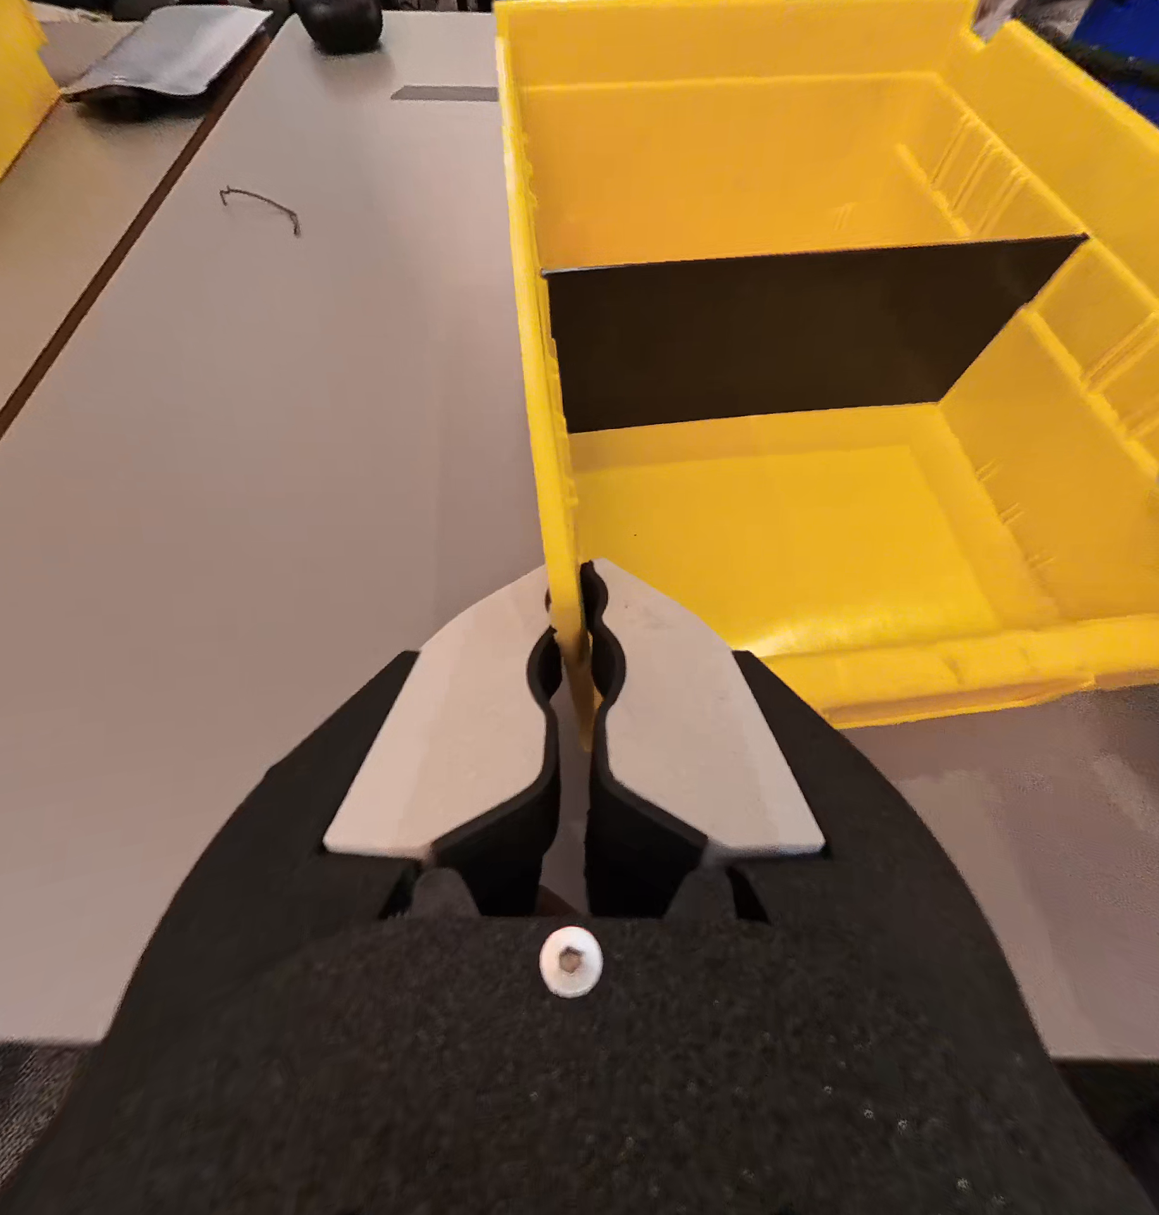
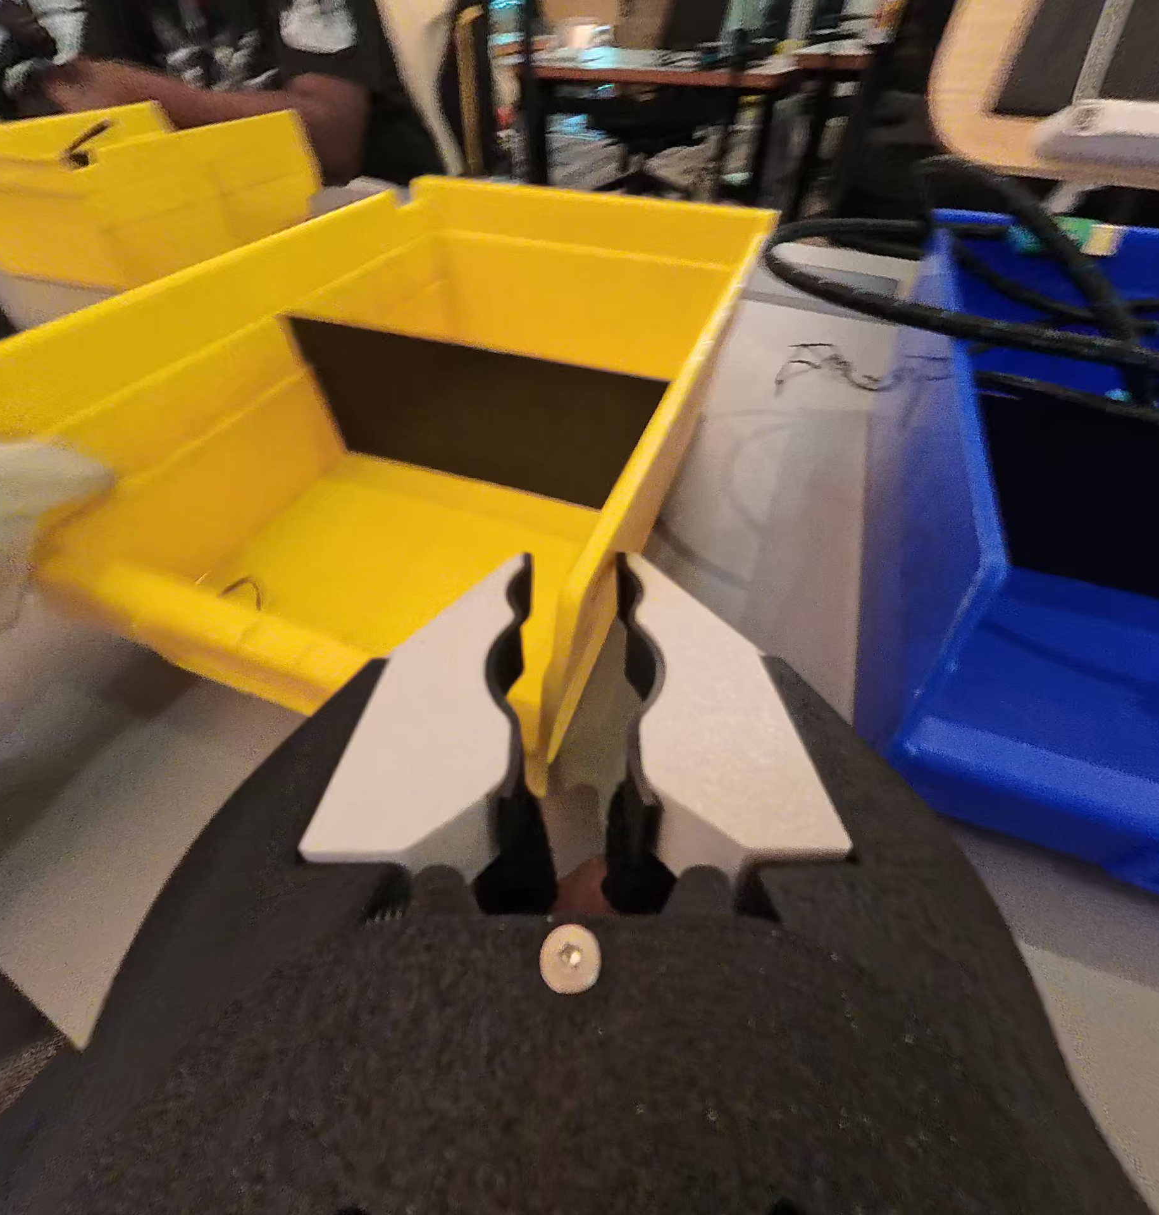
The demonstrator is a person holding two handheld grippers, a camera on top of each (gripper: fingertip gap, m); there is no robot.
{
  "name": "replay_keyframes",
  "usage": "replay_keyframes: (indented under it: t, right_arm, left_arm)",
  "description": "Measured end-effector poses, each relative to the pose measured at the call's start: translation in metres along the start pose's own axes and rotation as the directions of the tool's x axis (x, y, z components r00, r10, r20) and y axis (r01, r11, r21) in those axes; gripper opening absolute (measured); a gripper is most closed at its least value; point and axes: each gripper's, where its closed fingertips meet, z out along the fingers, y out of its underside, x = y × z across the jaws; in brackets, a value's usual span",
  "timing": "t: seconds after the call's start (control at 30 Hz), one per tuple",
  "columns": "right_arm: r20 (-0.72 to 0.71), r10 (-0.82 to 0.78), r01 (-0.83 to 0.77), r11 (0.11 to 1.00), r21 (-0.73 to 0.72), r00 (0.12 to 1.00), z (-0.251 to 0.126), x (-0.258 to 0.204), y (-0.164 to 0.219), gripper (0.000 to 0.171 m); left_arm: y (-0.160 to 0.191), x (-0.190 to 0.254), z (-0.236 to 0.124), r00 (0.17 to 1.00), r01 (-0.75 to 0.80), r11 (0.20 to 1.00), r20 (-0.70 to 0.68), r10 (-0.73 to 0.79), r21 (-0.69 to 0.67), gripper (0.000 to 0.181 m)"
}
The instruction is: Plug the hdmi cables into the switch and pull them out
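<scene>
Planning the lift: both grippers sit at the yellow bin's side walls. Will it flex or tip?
Yellow bin looks nearly empty, so probably light. The left gripper pinches one thin wall, which may flex. The right gripper straddles the opposite wall with gaps, so a lift now would likely tilt it.

Readable text: none was legible in either view.
Pen scribble: a dark hand-drawn mark stood on the grey table, upper left of the left wrist view; it formed no readable character.
Second scribble: a dark scrawl stood on the table surface, right of centre in the right wrist view, between the yellow bin and the blue bin; it was blurred and unreadable.
</scene>
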Motion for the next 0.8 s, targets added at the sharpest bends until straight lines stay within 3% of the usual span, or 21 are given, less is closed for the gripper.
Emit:
replay_keyframes:
  t: [0.1,0.2,0.33,0.43,0.57,0.67,0.8]
  right_arm:
    - [-0.007,0.046,-0.046,0.999,-0.026,0.999,-0.005,0.004,-0.001,0.007]
    - [-0.009,0.011,-0.010,1.000,0.012,1.000,-0.018,0.002,-0.016,0.004]
    - [-0.025,-0.020,0.024,0.989,0.143,0.999,-0.046,0.009,-0.056,0.003]
    - [-0.070,-0.028,0.042,0.975,0.220,0.997,-0.074,0.046,-0.096,0.004]
    - [-0.208,-0.014,0.076,0.952,0.295,0.978,-0.125,0.141,-0.147,0.003]
    - [-0.347,0.045,0.075,0.943,0.323,0.937,-0.176,0.237,-0.170,0.003]
    - [-0.494,0.130,0.045,0.944,0.326,0.860,-0.250,0.377,-0.160,0.003]
  left_arm:
    - [0.005,0.004,-0.025,0.997,-0.056,0.997,0.057,0.052,0.054,0.003]
    - [-0.001,0.009,-0.053,0.990,-0.085,0.991,0.117,0.072,0.107,0.003]
    - [-0.042,0.027,-0.087,0.982,-0.115,0.968,0.173,0.077,0.222,0.003]
    - [-0.087,0.069,-0.097,0.984,-0.138,0.944,0.149,0.096,0.301,0.003]
    - [-0.155,0.168,-0.090,0.991,-0.130,0.908,0.037,0.125,0.398,0.003]
    - [-0.198,0.274,-0.078,0.979,-0.123,0.887,-0.092,0.182,0.444,0.003]
    - [-0.209,0.434,-0.053,0.921,-0.168,0.879,-0.246,0.301,0.447,0.004]
